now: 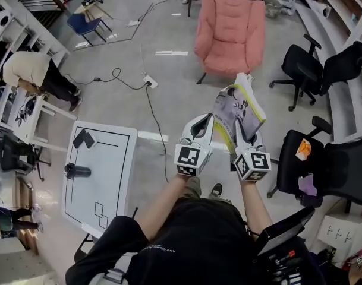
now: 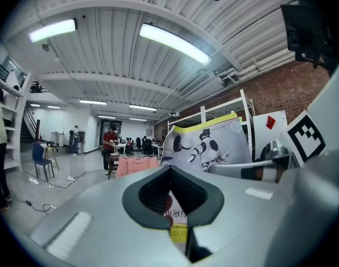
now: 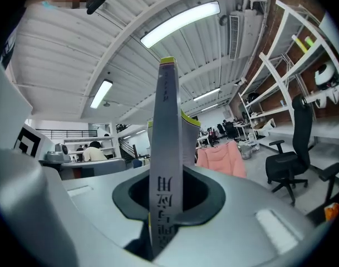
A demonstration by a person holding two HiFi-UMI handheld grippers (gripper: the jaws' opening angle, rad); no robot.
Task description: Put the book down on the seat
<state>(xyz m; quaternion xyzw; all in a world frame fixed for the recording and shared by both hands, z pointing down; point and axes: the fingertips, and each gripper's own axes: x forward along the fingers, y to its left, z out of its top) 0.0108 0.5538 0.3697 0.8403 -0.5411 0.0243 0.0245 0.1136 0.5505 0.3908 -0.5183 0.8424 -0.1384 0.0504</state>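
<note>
A thin book (image 1: 237, 108) with a grey cartoon cover and a yellow edge stands upright in my right gripper (image 1: 244, 129), which is shut on its spine (image 3: 168, 149) at the lower end. My left gripper (image 1: 203, 122) is held right beside the book's left side, its jaws a narrow gap apart, and the cover (image 2: 208, 146) shows face-on through that gap. Across the floor ahead of both grippers stands the seat, a pink armchair (image 1: 228, 34) with nothing on it. It also shows small and far off in the left gripper view (image 2: 137, 164) and the right gripper view (image 3: 222, 159).
Black office chairs stand at the right (image 1: 308, 70), one near me (image 1: 323, 165) carrying an orange thing. A white table (image 1: 100, 177) with a black cylinder (image 1: 78, 171) is at my left. Cables (image 1: 151, 100) cross the floor. A person (image 1: 32, 73) bends at the far left.
</note>
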